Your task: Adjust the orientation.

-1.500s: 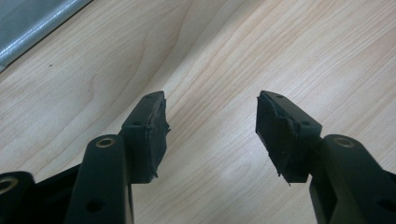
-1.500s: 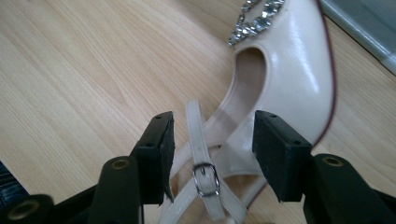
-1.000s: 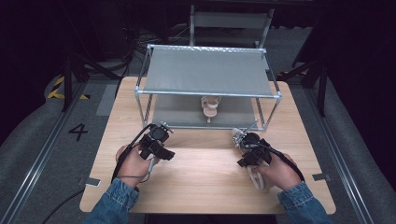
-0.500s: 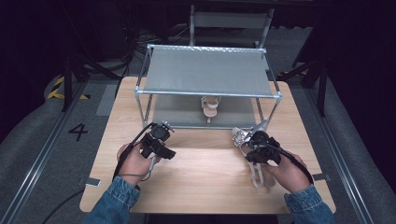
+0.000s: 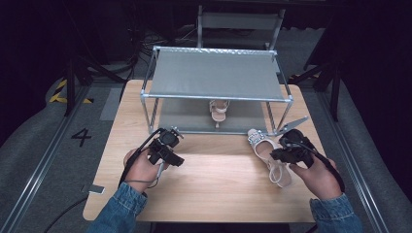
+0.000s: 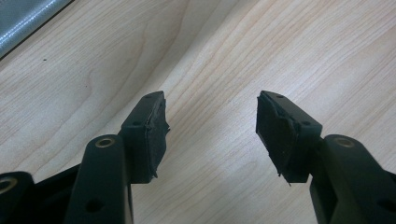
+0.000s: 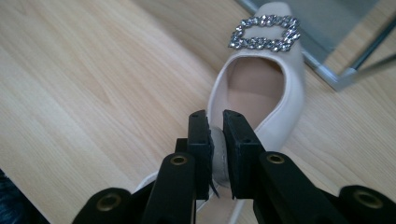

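A pale cream shoe (image 7: 261, 84) with a rhinestone buckle (image 7: 264, 32) hangs just over the wooden table (image 5: 214, 189), toe toward the rack. My right gripper (image 7: 215, 122) has just been closing and is now shut on the shoe's side wall, which sits between the pads. In the high view the shoe (image 5: 265, 145) lies left of my right gripper (image 5: 279, 154). A matching shoe (image 5: 218, 110) stands on the lower shelf of the metal rack (image 5: 218, 97). My left gripper (image 6: 210, 116) is open over bare wood, and it rests at the table's left (image 5: 170, 154).
The rack has a grey top shelf (image 5: 214, 73) and thin metal legs; its front right corner (image 7: 341, 79) lies just beyond the held shoe. A chair stands behind the table. A cable trails off the table's left edge.
My right gripper has closed on the shoe's side and moved up and to the right with it. The left hand has stayed put.
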Demonstrator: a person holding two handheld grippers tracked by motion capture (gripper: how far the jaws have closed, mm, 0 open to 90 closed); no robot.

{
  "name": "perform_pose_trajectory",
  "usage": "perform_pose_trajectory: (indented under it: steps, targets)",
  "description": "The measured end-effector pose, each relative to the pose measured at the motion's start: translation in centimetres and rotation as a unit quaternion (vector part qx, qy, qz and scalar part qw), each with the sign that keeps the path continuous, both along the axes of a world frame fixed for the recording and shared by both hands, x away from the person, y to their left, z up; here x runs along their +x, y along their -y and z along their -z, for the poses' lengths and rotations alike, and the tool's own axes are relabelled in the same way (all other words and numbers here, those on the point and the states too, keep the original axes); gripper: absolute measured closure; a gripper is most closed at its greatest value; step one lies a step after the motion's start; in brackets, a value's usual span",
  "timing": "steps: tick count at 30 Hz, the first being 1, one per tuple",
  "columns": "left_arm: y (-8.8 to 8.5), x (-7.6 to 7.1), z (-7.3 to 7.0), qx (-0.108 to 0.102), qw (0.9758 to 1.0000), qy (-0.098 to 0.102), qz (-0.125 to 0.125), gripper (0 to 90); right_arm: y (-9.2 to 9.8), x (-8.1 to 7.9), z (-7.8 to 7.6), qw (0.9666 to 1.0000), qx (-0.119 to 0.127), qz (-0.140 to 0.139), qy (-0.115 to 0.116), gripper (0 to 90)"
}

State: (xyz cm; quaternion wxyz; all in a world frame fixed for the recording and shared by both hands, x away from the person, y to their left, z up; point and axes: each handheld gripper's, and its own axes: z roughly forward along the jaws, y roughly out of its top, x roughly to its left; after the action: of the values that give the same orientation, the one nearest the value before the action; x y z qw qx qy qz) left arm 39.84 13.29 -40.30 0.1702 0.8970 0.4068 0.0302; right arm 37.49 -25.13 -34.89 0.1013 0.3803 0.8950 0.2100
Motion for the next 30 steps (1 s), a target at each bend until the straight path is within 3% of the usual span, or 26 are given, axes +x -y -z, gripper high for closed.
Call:
perform_pose_trajectory:
  steps: [5, 10, 18, 21, 26, 30]
  targets:
    - [0.0, 0.1, 0.0, 0.001, 1.0, -0.004, 0.001, 43.3, 2.1, 0.3, -0.1, 0.9996, 0.012, 0.027, -0.002, 81.8]
    - [0.2, 0.1, -0.2, -0.002, 1.0, 0.003, 0.006, 43.2, 3.8, 0.5, 0.3, 0.9984, 0.03, 0.039, -0.027, 81.8]
    - [0.4, 0.3, 0.0, 0.002, 1.0, -0.002, 0.008, 43.2, 4.7, 0.5, 0.5, 0.997, 0.038, 0.049, -0.046, 80.3]
    - [0.4, 0.4, 0.1, 0.001, 1.0, -0.004, 0.008, 43.1, 4.5, 0.4, 0.6, 0.9967, 0.042, 0.048, -0.051, 74.2]
    - [0.5, 0.5, 0.1, 0.002, 1.0, -0.003, 0.008, 42.8, 4.0, 0.2, 0.4, 0.9939, 0.066, 0.076, -0.045, 57.8]
    - [0.6, 0.7, 0.1, 0.002, 0.9999, -0.007, 0.009, 42.9, 3.1, -0.2, 0.1, 0.9932, 0.08, 0.076, -0.039, 55.0]
